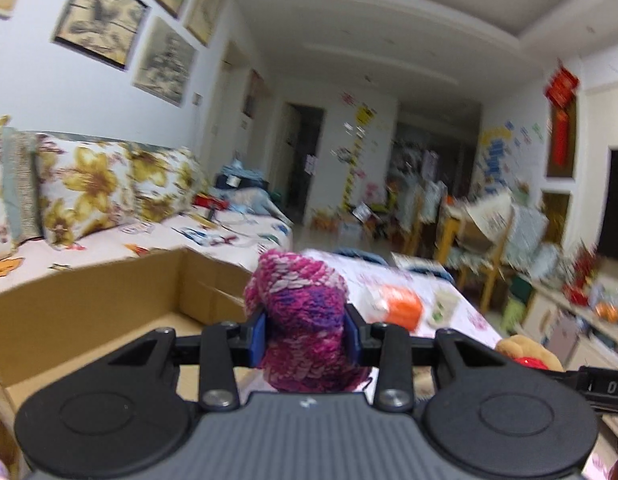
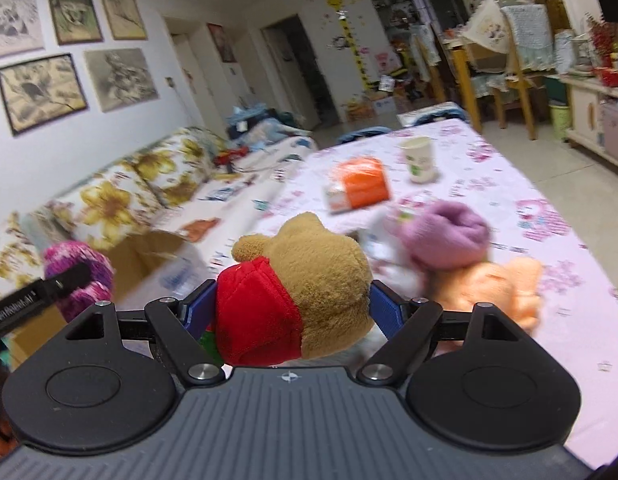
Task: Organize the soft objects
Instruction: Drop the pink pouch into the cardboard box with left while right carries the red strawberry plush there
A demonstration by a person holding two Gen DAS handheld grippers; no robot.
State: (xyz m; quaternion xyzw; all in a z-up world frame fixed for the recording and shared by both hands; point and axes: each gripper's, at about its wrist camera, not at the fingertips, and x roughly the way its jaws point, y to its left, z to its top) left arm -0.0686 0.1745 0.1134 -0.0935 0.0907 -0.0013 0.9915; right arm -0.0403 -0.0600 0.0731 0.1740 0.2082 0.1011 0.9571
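- Living-room clutter fills the background: framed prints (image 2: 41, 92) on the wall behind a floral sofa (image 2: 121, 196), wooden chairs (image 2: 505, 64) and a giraffe height chart (image 2: 351, 36) far beyond the cardboard box.
- Nearer, the surface (image 2: 549, 240) wears a pink-patterned cloth and carries an orange packet (image 2: 361, 188) and a paper cup (image 2: 419, 158), both on the far side of the box's right edge.
- On that cloth, right of the box and apart from it, lie a lilac knit roll (image 2: 445, 236) and a peach plush toy (image 2: 497, 292), touching each other; both are blurred.
- Left claw (image 1: 305, 332) is clamped on a magenta-and-purple yarn bundle (image 1: 301, 312), blue pads pressing either side, and hangs over the near right corner of the open cardboard box (image 1: 89, 304).
- Right claw (image 2: 293, 308) grips a brown plush bear in a red shirt (image 2: 309, 280), held above the surface just right of the box.
- Judged step: dropping both soft things into the box.
- To do it well, carry the yarn further inside the box wall before letting go, since it sits close to the rim and could roll out.
- Lower it near the box floor; soft yarn should not bounce, but a loose strand could snag on a pad.
- Bring the bear in after the left claw clears, so the two do not collide above the box.
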